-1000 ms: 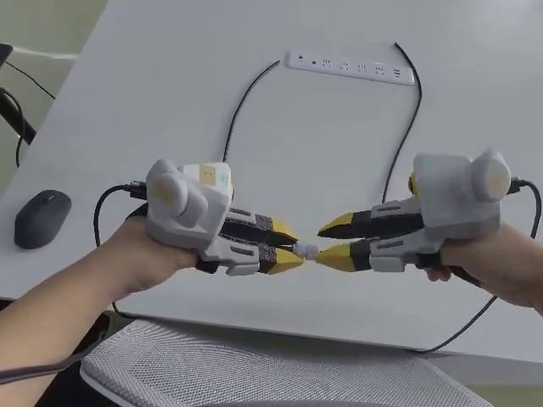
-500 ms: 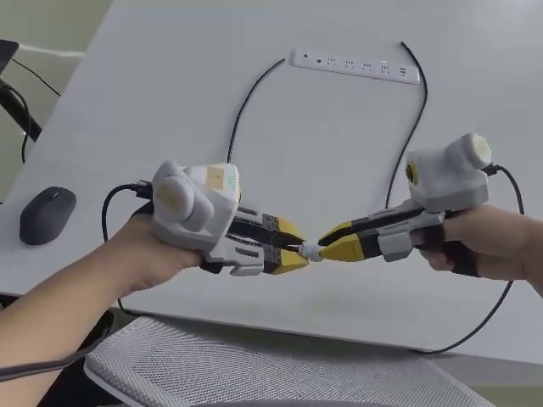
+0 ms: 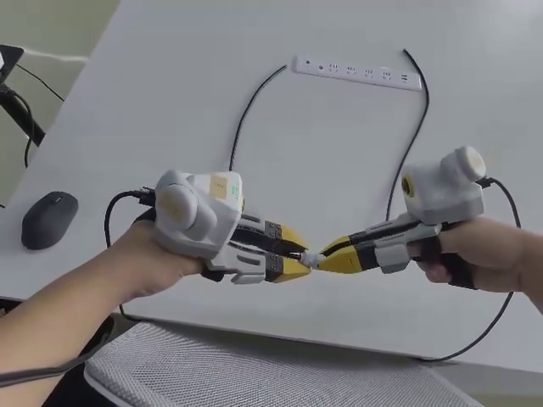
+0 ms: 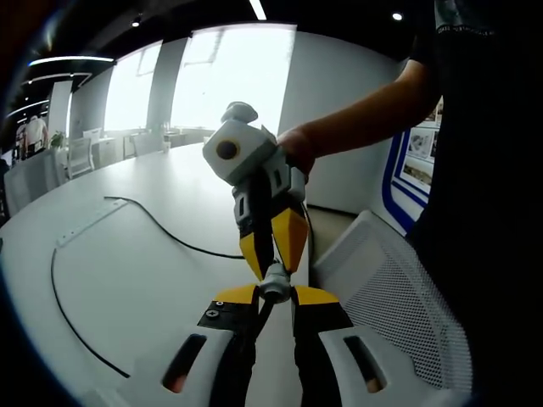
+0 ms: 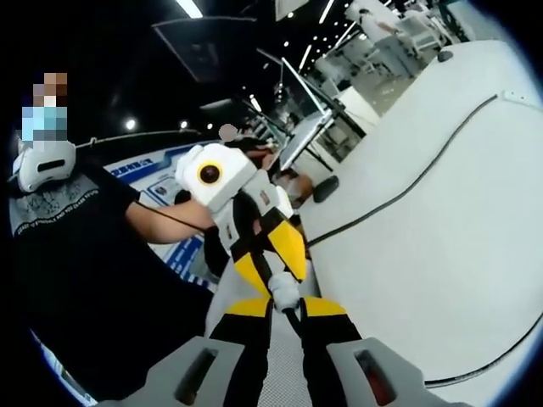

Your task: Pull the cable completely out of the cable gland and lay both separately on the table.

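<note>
The left gripper (image 3: 299,256) and the right gripper (image 3: 326,253) met tip to tip above the near edge of the table (image 3: 170,93). Both pairs of jaws were closed at the white cable gland (image 3: 312,257) between them. With the hands behind, they formed one bar across the front, with open air above it. Beyond lay a broad bare stretch of tabletop, bounded by two low black cords. The left cord (image 3: 242,123) curved down from one end of the power strip (image 3: 356,72), and the right cord (image 3: 413,136) from the other. The strip lay flat near the far side. A mouse (image 3: 48,219) sat near the left edge, well apart. A mesh chair (image 3: 254,373) stood just below the near edge, under the grippers.
</note>
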Action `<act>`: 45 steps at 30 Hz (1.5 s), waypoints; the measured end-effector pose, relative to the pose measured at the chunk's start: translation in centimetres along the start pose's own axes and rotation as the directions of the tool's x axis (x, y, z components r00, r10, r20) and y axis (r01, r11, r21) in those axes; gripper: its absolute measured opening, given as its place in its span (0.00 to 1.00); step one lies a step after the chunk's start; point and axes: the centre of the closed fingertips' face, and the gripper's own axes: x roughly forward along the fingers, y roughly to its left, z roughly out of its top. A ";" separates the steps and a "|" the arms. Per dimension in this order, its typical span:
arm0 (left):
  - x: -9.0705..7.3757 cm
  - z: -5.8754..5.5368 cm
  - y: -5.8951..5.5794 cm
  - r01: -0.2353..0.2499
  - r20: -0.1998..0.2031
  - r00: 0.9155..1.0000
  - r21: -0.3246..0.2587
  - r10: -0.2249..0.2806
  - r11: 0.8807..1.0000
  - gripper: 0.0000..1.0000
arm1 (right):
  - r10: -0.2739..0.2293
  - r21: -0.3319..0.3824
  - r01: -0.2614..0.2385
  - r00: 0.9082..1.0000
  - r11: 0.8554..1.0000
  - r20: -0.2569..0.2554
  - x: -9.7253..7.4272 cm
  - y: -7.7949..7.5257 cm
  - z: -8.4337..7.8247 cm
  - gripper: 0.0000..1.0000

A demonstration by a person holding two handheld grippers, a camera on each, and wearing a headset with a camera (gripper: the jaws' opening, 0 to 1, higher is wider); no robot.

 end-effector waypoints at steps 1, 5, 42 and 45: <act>0.0 0.0 0.0 0.001 -0.001 1.000 0.000 -0.001 1.000 0.15 | -0.016 -0.041 0.015 1.000 0.999 -0.009 0.0 -0.2 0.0 0.08; 0.1 -0.2 0.0 0.000 -0.003 1.000 -0.009 0.000 1.000 0.15 | -0.055 -0.132 0.053 0.998 0.990 -0.013 -0.1 0.0 0.0 0.07; 0.0 -0.1 -0.4 0.004 0.037 0.999 -0.194 0.003 0.981 0.15 | -0.565 -0.781 0.416 0.819 0.466 0.100 0.0 -0.7 -0.3 0.08; -0.1 0.0 -0.4 0.001 0.037 0.999 -0.186 0.006 0.982 0.15 | -0.566 -0.761 0.430 0.818 0.486 0.101 0.0 -0.6 -0.3 0.08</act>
